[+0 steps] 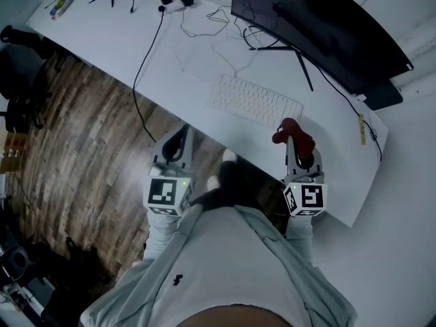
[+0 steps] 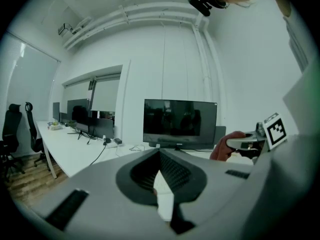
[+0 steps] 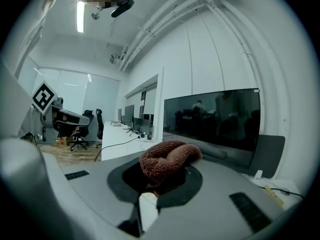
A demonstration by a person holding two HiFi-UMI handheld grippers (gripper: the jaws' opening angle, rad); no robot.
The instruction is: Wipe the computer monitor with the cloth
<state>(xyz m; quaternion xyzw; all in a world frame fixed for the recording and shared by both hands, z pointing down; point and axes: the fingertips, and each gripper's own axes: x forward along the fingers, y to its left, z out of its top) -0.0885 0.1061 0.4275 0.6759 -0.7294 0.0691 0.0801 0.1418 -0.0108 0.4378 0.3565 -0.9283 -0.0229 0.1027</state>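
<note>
The cloth [image 3: 167, 160] looked like a chunky rust-red knit, rough and nubby. The monitor [image 1: 320, 26] at the desk's back edge had a glossy black screen full of reflections. The desk [image 1: 109, 33] was smooth matt white, the keyboard [image 1: 254, 101] on it white plastic, and the floor [image 1: 88, 148] beside it grainy wood plank. The left gripper [image 2: 161, 156] had a matt grey plastic shell and ribbed dark pads [image 2: 177, 172].

- White keyboard [image 1: 254, 101] lies flat on the long white desk [image 1: 102, 26], close to the front edge.
- Black cable [image 1: 145, 53] snakes across the desk and drops over the edge.
- Wood-plank floor [image 1: 75, 155] beneath.
- Black office chairs [image 2: 11, 134] parked far left.
</note>
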